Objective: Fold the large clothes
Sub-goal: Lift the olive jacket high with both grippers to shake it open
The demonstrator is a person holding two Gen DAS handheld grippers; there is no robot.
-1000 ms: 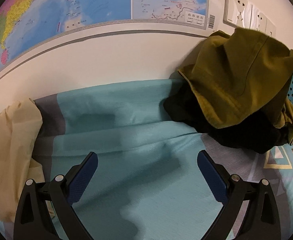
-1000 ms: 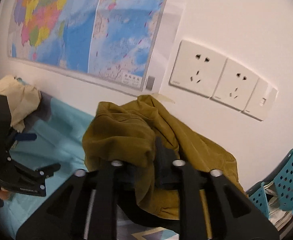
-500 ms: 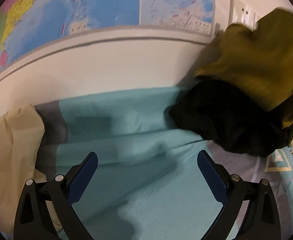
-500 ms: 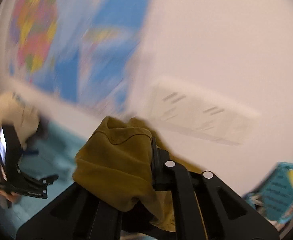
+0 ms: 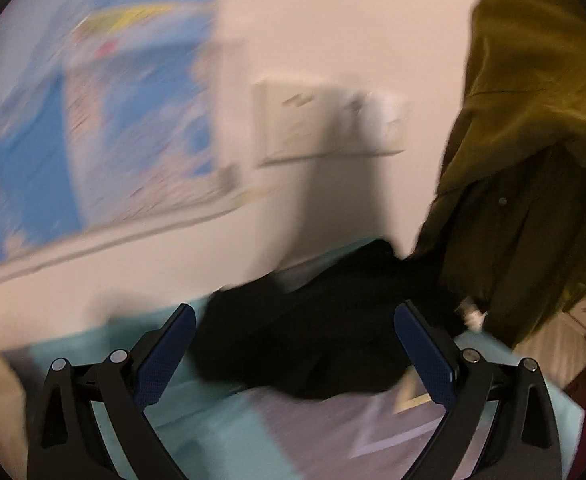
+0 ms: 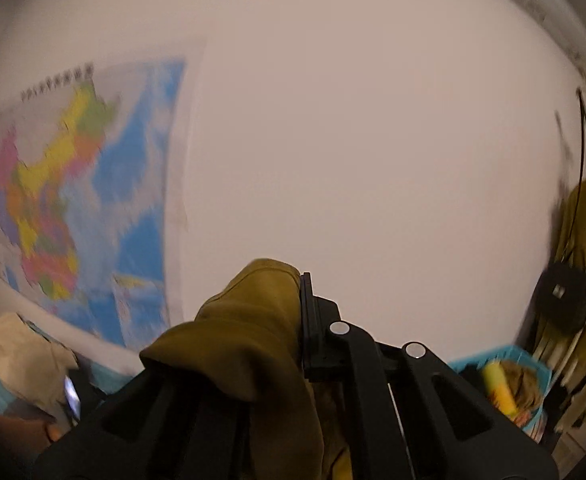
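My right gripper [image 6: 293, 304] is shut on an olive-green jacket [image 6: 253, 340] and holds it high in front of the wall. The cloth bunches over the left finger and hangs down. In the left wrist view the same olive jacket [image 5: 533, 160] hangs at the right, its hem just above the bed. A black garment [image 5: 321, 340] lies crumpled on the teal bedsheet [image 5: 221, 436], just beyond my left gripper [image 5: 293, 344]. The left gripper is open and empty. Both views are blurred by motion.
A wall map [image 6: 73, 208] and wall sockets [image 5: 325, 120] are behind the bed. A cream garment [image 6: 17, 352] lies at the left. A blue basket [image 6: 505, 384] with items stands at the right, next to hanging clothes and a black bag [image 6: 565, 296].
My right gripper has lifted the olive jacket up off the black garment, well above the bed. My left gripper has swung right and now faces the black garment.
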